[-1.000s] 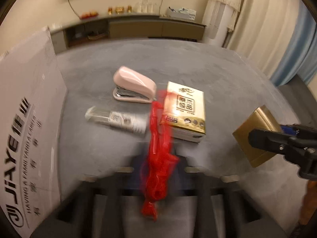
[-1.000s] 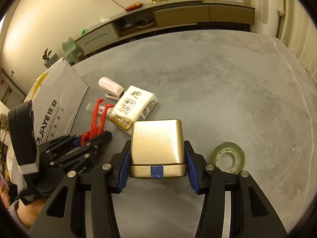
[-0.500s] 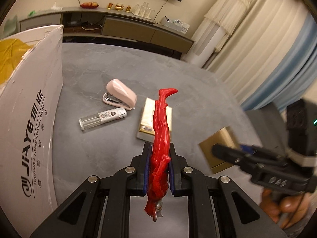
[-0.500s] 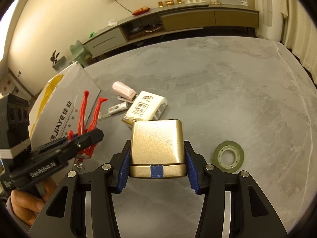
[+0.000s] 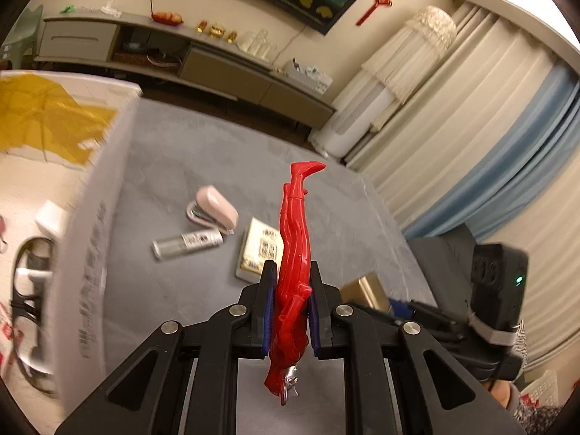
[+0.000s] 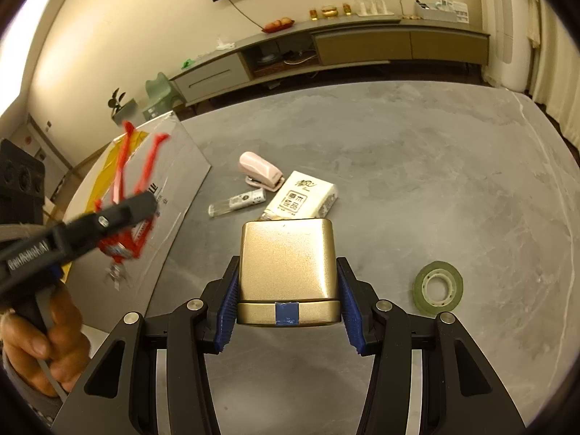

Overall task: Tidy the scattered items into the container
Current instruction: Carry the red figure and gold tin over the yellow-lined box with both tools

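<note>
- At table's left edge, left claw (image 5: 289, 302) is gripping red figure (image 5: 295, 239), long axis pointing forward, beside white box (image 5: 90, 239).
- Right claw (image 6: 288, 290) is clamping gold tin (image 6: 288, 261), farther off.

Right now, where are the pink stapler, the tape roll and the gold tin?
pink stapler (image 6: 259, 170), right wrist view, top of its pink cover.
tape roll (image 6: 420, 286), right wrist view, left side of its ring.
gold tin (image 6: 288, 259), right wrist view, middle of its top face.

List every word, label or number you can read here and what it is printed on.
"GenRobot.AI": side of the left gripper, partly blurred.
White box: brand lettering blurred, unreadable.
Tissue pack: Chinese characters, too small to read.
Clear tube: label too small.
Gold tin in the right gripper: no text.
</note>
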Available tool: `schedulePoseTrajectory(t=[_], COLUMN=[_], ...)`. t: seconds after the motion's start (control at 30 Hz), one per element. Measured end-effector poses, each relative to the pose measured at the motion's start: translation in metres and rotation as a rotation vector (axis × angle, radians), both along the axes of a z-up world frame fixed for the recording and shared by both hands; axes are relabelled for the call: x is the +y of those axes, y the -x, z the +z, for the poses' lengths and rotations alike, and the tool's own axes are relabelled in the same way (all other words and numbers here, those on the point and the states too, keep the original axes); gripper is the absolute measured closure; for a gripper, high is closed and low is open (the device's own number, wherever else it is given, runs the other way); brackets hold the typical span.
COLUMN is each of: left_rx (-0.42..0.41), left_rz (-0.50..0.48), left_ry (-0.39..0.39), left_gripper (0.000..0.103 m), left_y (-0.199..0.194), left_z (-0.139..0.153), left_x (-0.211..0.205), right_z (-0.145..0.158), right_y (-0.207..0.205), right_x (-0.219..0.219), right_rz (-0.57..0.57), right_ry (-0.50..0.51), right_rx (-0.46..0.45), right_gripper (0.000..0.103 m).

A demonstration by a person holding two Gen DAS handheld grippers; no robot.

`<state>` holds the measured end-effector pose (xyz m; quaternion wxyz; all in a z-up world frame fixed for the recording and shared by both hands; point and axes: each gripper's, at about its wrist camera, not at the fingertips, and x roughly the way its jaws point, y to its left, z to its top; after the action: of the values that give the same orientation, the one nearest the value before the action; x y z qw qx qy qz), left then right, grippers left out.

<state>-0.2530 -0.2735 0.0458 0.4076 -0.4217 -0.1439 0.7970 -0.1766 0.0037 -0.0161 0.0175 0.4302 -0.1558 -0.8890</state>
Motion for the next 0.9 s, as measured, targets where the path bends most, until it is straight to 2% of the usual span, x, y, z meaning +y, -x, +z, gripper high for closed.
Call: schedulePoseTrajectory(t=[0.27,0.53,0.77,0.9], left_rx=[0.021,0.079,0.145,0.196], left_rz=[0.023,0.052,0.08,0.12], left_ry=[-0.047,-0.041,0.015,0.086], left_gripper=[0.087,0.087,0.087,0.087], left_y=[-0.004,-0.021,-0.039,-0.045], left_z=[0.025,0.052,0.066,0.069], left_x=[-0.023,-0.055,-0.079,-0.094], right_z=[0.002,0.018,0.023,0.024], right_y=[0.001,-0.005,-0.023,-0.035], right_x=[-0.01,-0.034,-0.05,-0.057], right_rz=[0.014,0.067,0.109,0.133], right_ry=[0.002,-0.002,-0.031,-0.043], right_rx=[0.003,0.044,0.061,0.065], right_gripper=[0.051,0.051,0.051,0.051])
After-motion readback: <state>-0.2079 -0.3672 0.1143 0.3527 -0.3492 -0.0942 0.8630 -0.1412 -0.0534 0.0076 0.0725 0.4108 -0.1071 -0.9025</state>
